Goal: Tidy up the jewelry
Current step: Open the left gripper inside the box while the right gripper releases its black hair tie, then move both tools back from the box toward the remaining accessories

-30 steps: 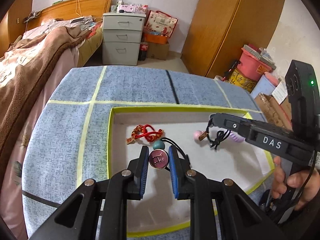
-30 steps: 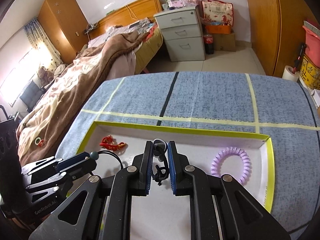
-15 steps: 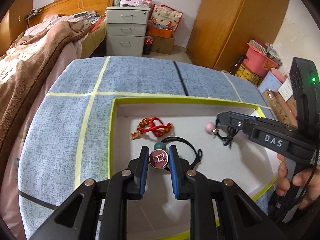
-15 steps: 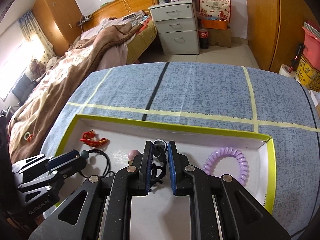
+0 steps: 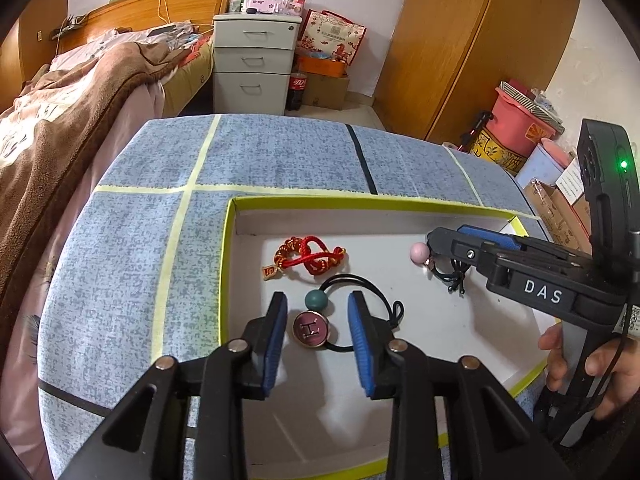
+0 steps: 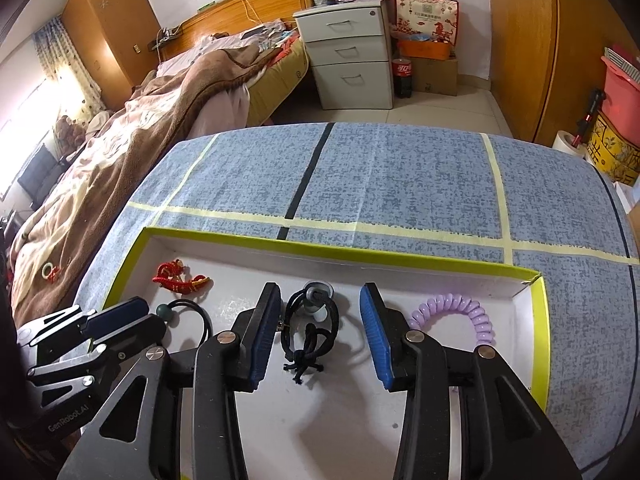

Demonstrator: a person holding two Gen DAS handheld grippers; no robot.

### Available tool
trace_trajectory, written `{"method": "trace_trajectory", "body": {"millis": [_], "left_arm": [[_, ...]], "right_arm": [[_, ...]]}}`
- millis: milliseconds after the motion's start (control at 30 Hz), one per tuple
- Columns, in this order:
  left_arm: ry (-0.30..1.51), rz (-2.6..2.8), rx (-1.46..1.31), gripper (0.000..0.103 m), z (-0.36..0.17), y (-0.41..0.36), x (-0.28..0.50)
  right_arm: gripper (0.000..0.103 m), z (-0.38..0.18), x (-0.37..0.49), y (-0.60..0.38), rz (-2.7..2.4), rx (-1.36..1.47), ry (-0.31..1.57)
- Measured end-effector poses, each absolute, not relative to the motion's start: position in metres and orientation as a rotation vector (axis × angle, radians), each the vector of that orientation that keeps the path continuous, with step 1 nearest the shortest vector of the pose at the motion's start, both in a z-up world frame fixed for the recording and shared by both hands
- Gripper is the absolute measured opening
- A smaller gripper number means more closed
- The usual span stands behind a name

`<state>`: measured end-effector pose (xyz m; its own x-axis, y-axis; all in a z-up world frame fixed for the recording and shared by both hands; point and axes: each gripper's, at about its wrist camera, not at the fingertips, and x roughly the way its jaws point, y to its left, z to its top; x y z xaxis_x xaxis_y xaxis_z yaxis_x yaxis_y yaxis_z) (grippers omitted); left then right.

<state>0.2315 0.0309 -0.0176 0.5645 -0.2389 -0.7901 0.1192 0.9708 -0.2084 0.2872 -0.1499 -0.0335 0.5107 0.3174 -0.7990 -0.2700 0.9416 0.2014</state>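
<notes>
A white tray with a yellow-green rim (image 5: 225,264) (image 6: 541,320) lies on the blue cloth. My left gripper (image 5: 317,312) is open around a maroon H charm (image 5: 311,329) on a black hair tie with a teal bead (image 5: 316,299), both resting on the tray. My right gripper (image 6: 319,312) is open around a black knotted hair tie (image 6: 308,334) lying on the tray; it also shows in the left wrist view (image 5: 452,274) beside a pink bead (image 5: 418,252). A red cord bracelet (image 5: 310,258) (image 6: 178,277) lies at the tray's back left. A purple spiral hair tie (image 6: 460,312) lies at the right.
The table (image 5: 280,152) carries yellow and black tape lines. A bed with a brown blanket (image 5: 60,112) stands left. A grey drawer unit (image 5: 252,64), a wooden wardrobe (image 5: 472,48) and boxes (image 5: 520,128) stand behind.
Both grippers have opened. The left let go of the H charm and the right let go of the black hair tie; both items now lie on the tray.
</notes>
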Motion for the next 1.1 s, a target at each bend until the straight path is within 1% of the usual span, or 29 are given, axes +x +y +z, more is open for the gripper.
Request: {"method": "trace_trajectory", "body": {"millis": [100, 233, 300, 467, 600, 867, 1100], "left_arm": [[0.94, -0.218, -0.142, 0.042, -0.015, 0.032, 0.23], [0.927, -0.216, -0.148, 0.042, -0.01, 0.035, 0.222], [0.916, -0.228, -0.147, 0.047, -0.005, 0.036, 0.216], [0.885, -0.233, -0.137, 0.048, 0.007, 0.038, 0.194], [0.868, -0.227, -0.146, 0.051, 0.015, 0.043, 0.176], [0.838, -0.227, -0.146, 0.052, 0.024, 0.052, 0.135], [0.817, -0.217, -0.172, 0.052, 0.024, 0.062, 0.101]], "right_arm": [[0.043, -0.031, 0.284, -0.151, 0.353, 0.058, 0.957], [0.043, -0.023, 0.278, -0.152, 0.357, 0.06, 0.935], [0.043, -0.018, 0.273, -0.153, 0.359, 0.059, 0.923], [0.043, -0.004, 0.253, -0.155, 0.369, 0.057, 0.888], [0.044, 0.006, 0.233, -0.156, 0.372, 0.061, 0.865], [0.044, 0.018, 0.179, -0.16, 0.37, 0.051, 0.823], [0.044, 0.018, 0.139, -0.172, 0.363, 0.062, 0.81]]}}
